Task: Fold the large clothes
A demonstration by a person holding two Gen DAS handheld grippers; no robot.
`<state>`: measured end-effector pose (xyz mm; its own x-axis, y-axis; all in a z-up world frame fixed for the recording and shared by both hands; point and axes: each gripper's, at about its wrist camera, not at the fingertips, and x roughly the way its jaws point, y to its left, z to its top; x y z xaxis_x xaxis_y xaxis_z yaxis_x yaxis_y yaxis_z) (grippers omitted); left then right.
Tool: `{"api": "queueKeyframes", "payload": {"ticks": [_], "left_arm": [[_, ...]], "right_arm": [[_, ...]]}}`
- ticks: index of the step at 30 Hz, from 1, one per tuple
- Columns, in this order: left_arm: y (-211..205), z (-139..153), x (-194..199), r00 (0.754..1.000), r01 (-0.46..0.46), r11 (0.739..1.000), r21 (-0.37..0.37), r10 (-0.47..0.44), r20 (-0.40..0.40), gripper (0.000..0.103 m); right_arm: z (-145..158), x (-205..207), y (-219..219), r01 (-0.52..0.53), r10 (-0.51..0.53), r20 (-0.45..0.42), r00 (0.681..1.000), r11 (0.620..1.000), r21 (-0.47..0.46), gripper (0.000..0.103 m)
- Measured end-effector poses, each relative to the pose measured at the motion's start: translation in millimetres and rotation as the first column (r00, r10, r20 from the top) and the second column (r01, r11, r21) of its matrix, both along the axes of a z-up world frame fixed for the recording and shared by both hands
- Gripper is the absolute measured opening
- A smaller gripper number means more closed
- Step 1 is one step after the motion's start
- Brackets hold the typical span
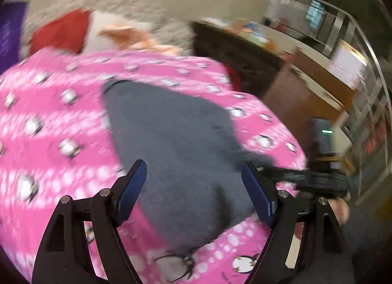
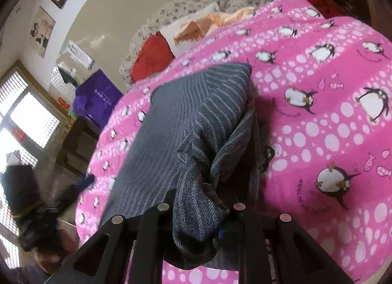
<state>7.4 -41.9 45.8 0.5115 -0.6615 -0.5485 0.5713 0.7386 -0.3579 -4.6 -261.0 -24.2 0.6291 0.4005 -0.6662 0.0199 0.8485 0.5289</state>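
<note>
Grey garment (image 2: pixel 176 117) on pink blanket (image 2: pixel 318 136)

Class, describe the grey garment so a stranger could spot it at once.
Find the bright pink penguin-print blanket covering the bed. On it lies a dark grey ribbed knit garment, one end bunched in the right gripper. It alone is plain grey, without penguins.

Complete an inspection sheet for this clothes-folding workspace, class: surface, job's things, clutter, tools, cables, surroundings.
Surface: pink penguin blanket covering the bed.
Job's things: grey striped garment lying on the blanket, one edge bunched.
Clutter: red cushion, peach cloth at the far end.
Tools: left tool open, empty above the garment; right tool shut on bunched garment.
Cables: nothing seen.
Surroundings: purple bag, window, wall pictures.
</note>
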Motion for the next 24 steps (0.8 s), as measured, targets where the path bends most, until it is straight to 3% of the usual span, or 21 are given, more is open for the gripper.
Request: {"api": "queueKeyframes", "payload": {"ticks": [2, 3, 6, 9, 12, 14, 16, 18, 19, 20, 21, 22, 24], "left_arm": [[-14, -16, 6, 0.998, 0.047, 0.997, 0.057, -0.045, -0.046, 0.075], [-20, -32, 9, 0.995, 0.064, 0.992, 0.105, -0.055, -0.086, 0.060], [-25, -64, 1, 0.996, 0.068, 0.976, 0.209, -0.055, -0.068, 0.056], [-21, -64, 2, 0.996, 0.063, 0.981, 0.182, -0.049, -0.080, 0.056], [-19, -52, 1, 0.996, 0.071, 0.979, 0.189, -0.059, -0.069, 0.056], [-7, -32, 6, 0.997, 0.049, 0.992, 0.118, -0.041, -0.069, 0.056], [2, -12, 8, 0.999, -0.004, 0.998, 0.058, 0.006, -0.037, 0.056], [4, -3, 9, 0.999, -0.027, 0.999, 0.023, 0.028, -0.032, 0.056], [1, -3, 9, 0.999, -0.018, 1.000, 0.017, 0.019, -0.042, 0.056], [-4, -7, 7, 0.999, -0.004, 0.999, 0.032, 0.006, -0.051, 0.056], [-11, -16, 6, 0.998, 0.003, 0.998, 0.066, 0.002, -0.064, 0.051], [-18, -32, 6, 0.993, 0.018, 0.994, 0.110, -0.005, -0.116, 0.039], [-22, -62, 2, 0.989, 0.016, 0.984, 0.175, 0.010, -0.149, 0.039]], "right_arm": [[-12, -1, -6, 0.018, -0.018, -0.031, 0.999, 1.000, 0.003, 0.028], [-14, -6, -12, 0.041, -0.040, -0.034, 0.999, 0.999, 0.023, 0.031], [-7, -17, -16, 0.041, -0.040, -0.026, 0.999, 0.999, 0.022, 0.037], [24, -30, -11, 0.027, -0.025, 0.018, 1.000, 0.995, -0.095, 0.037], [71, -41, -5, 0.055, -0.027, 0.137, 0.990, 0.978, -0.204, 0.037], [98, -45, 8, 0.049, 0.015, 0.223, 0.975, 0.959, -0.280, 0.043], [108, -43, 27, -0.010, 0.103, 0.257, 0.961, 0.941, -0.338, 0.043], [101, -35, 49, -0.095, 0.204, 0.228, 0.952, 0.906, -0.412, 0.036], [93, -31, 56, -0.111, 0.214, 0.191, 0.958, 0.890, -0.442, 0.019], [81, -26, 59, -0.133, 0.219, 0.138, 0.966, 0.878, -0.460, 0.009], [66, -23, 61, -0.165, 0.230, 0.089, 0.969, 0.873, -0.458, 0.008], [56, -22, 61, -0.178, 0.231, 0.060, 0.971, 0.869, -0.463, 0.008], [12, -16, 56, -0.213, 0.210, -0.060, 0.976, 0.851, -0.481, 0.005]]}}
